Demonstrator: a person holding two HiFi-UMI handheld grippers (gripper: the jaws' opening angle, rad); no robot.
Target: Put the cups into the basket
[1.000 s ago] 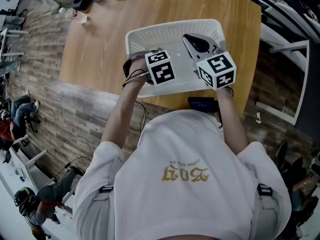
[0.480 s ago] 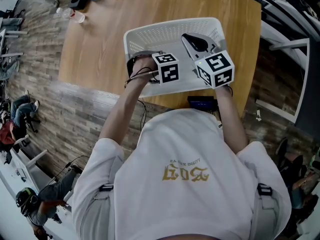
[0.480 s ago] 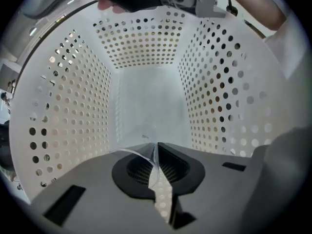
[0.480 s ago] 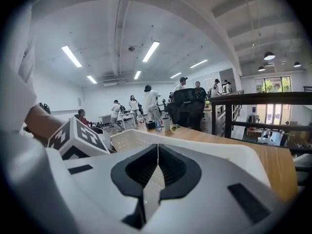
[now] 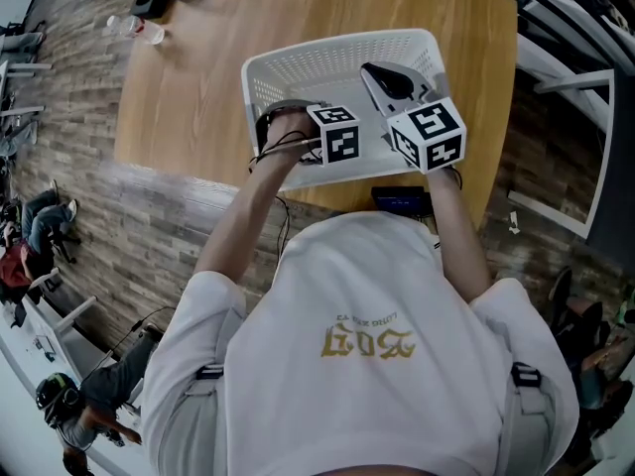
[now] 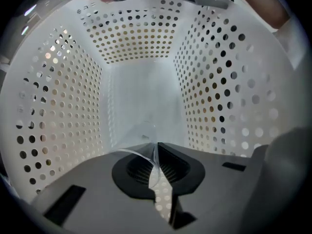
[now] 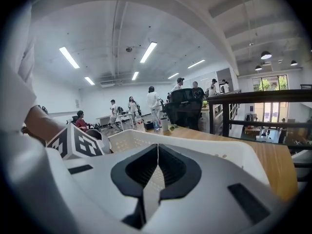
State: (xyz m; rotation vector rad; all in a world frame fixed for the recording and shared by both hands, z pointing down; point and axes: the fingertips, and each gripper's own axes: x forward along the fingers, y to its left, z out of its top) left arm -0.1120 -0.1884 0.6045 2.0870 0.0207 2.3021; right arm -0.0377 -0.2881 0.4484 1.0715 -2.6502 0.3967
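A clear cup is pinched between the closed jaws of the left gripper inside the white basket — at the near edge of the tabletop. The right gripper is held over the basket's rim, jaws pressed together on nothing.

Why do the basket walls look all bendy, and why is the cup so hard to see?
Left gripper view: the wide-angle lens bows the white basket walls and blackens the corners; the clear cup in the left gripper shows only as faint bright edges. Right gripper view: ceiling strip lights glare white. Head view: the basket sides look straighter.
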